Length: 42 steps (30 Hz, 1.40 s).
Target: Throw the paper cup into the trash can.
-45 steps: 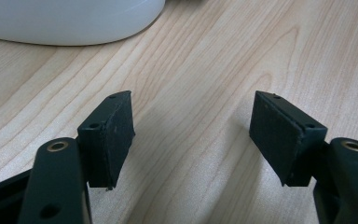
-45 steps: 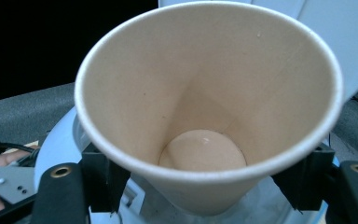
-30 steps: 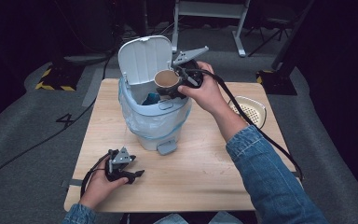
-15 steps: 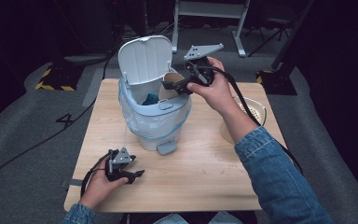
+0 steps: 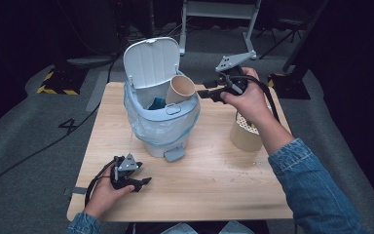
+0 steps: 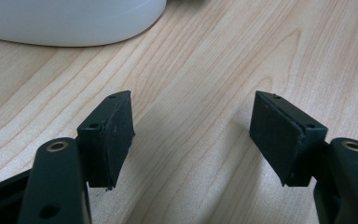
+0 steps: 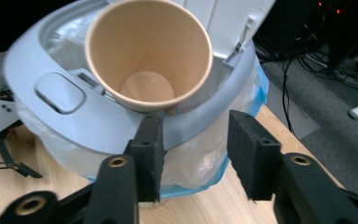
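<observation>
A tan paper cup [image 5: 181,89] leans tilted in the mouth of a pale grey pedal bin [image 5: 160,122], its open end facing my right gripper. That bin's lid [image 5: 151,61] stands up, and a clear liner with a blue edge hangs over its rim. My right gripper [image 5: 201,93] hovers just right of the cup, open, nothing between its fingers. In the right gripper view the cup [image 7: 147,56] rests on the bin's rim [image 7: 98,123], just above my open right gripper [image 7: 196,144]. My left gripper [image 5: 145,182] lies on the table, open [image 6: 193,126] over bare wood.
A tan container [image 5: 246,135] with a white perforated top stands on the wooden table [image 5: 214,180] at the right, under the right forearm. Something blue [image 5: 157,103] lies inside the bin. The bin's pedal [image 5: 174,154] juts toward the front. The bin's white base [image 6: 65,21] is close ahead of the left gripper.
The right gripper has let go of the paper cup and drawn back to the right. The cup now rests tilted on the bin's rim. The left gripper has stayed put.
</observation>
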Tool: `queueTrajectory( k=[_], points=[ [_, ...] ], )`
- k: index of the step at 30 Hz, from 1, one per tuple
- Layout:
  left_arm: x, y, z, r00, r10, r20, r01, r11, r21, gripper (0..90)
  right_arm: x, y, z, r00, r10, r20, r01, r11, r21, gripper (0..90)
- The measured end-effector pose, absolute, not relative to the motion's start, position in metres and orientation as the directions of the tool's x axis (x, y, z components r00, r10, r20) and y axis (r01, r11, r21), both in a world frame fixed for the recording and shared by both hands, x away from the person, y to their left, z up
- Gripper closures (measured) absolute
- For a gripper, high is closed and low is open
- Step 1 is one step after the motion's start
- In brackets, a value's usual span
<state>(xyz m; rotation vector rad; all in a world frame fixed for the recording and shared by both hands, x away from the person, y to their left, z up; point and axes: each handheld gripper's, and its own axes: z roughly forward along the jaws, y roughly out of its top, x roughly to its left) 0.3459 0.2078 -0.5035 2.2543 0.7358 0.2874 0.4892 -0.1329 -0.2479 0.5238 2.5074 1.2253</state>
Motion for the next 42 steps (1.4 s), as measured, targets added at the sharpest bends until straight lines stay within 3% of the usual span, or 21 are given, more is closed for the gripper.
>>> queueTrajectory(
  k=[3, 8, 12, 18, 35, 42],
  points=[
    [0.346, 0.208, -0.503, 0.811, 0.585, -0.014, 0.421, -0.566, 0.709, 30.7, 0.493, -0.129, -0.254, -0.886, 0.452, -0.104, 0.199, 0.573, 0.795, 66.0],
    [0.346, 0.208, -0.503, 0.811, 0.585, -0.014, 0.421, -0.566, 0.709, 30.7, 0.495, -0.112, -0.256, -0.886, 0.451, -0.106, 0.191, 0.563, 0.804, 68.7],
    [0.346, 0.208, -0.503, 0.812, 0.584, -0.012, 0.419, -0.567, 0.710, 30.7, 0.498, -0.087, -0.255, -0.901, 0.424, -0.096, 0.156, 0.522, 0.839, 58.6],
    [0.346, 0.208, -0.503, 0.811, 0.584, -0.013, 0.419, -0.566, 0.710, 30.8, 0.494, -0.062, -0.259, -0.913, 0.386, -0.130, 0.099, 0.520, 0.848, 54.7],
    [0.345, 0.207, -0.503, 0.809, 0.587, -0.018, 0.425, -0.564, 0.708, 30.8, 0.473, -0.137, -0.239, -0.890, 0.434, -0.142, 0.121, 0.524, 0.843, 52.3],
    [0.344, 0.208, -0.503, 0.807, 0.590, -0.025, 0.434, -0.564, 0.702, 30.7, 0.454, -0.180, -0.233, -0.870, 0.477, -0.128, 0.155, 0.509, 0.847, 44.6]
  ],
)
